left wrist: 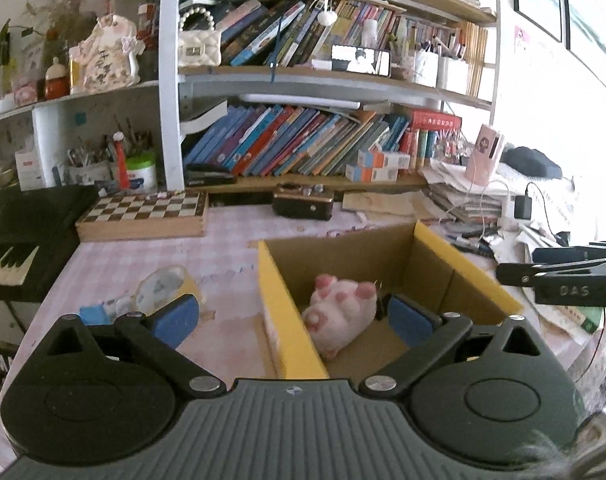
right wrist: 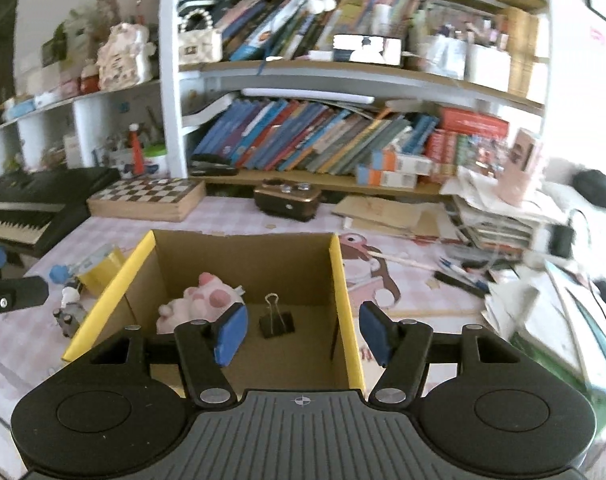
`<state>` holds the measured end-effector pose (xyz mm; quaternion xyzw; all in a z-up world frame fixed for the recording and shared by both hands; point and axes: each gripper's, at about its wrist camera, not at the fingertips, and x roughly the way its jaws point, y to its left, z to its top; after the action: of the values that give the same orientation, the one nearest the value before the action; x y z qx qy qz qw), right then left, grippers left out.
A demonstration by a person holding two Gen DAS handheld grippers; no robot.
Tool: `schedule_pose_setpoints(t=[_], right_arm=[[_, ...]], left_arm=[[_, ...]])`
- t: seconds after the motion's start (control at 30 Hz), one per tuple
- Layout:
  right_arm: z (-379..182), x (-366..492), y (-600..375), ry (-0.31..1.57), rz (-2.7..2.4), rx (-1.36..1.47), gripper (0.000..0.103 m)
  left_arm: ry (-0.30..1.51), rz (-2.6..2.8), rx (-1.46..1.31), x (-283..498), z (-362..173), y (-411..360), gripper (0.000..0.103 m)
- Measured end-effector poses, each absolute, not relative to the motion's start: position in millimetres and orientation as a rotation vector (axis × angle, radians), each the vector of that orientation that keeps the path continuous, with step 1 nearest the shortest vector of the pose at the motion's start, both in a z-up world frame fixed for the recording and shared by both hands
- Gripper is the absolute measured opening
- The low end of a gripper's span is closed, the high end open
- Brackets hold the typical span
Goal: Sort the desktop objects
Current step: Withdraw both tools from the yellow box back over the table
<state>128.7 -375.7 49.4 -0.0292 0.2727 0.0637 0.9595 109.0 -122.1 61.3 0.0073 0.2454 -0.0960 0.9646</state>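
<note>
At the far left of the left wrist view, a black keyboard [left wrist: 11, 248] lies along the table edge, with a chessboard box [left wrist: 143, 214] just beyond it near the shelf. A roll of yellow tape [left wrist: 165, 288] sits on the pink checked tablecloth [left wrist: 223, 248], just left of the cardboard box [left wrist: 287, 320]. The left gripper [left wrist: 293, 320] is spread wide and holds nothing: 1 blue pad is over the cloth beside the tape, the other is inside the box, so the jaws straddle the yellow-edged left wall. The pink plush toy [left wrist: 341, 316] lies on the box floor between the pads, close to the right one; contact cannot be told. At the far right edge the other gripper's black finger shows over the papers.

Only the right wrist view shows the black binder clip [right wrist: 276, 322], standing on the box floor right of the plush toy [right wrist: 201, 306] and apart from it. It also shows small items on the cloth left of the box, too blurred to name. The right gripper [right wrist: 301, 334] is wide and empty, its pads straddling the box's right wall [right wrist: 345, 304]. The floor right of the clip is bare. Past that wall lies the cartoon-printed cloth, then piled papers [right wrist: 515, 216] and pens [right wrist: 459, 274].
</note>
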Motion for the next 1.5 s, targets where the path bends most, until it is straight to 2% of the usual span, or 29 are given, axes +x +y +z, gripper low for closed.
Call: schedule_pose_setpoints(t=[0.93,1.5], right_arm=[[-8.7,4.4,-269.1,0.685,-0.086,0.043,0.063],[-28.0,-14.7,-206.8,0.761,0.005,0.012,0.063]], left_arm=[[0.621,-0.265,0.023,29.4,7.4,-27.4,0.102],[0.681,-0.280,0.039,5.5,-8.7,6.7,0.102]])
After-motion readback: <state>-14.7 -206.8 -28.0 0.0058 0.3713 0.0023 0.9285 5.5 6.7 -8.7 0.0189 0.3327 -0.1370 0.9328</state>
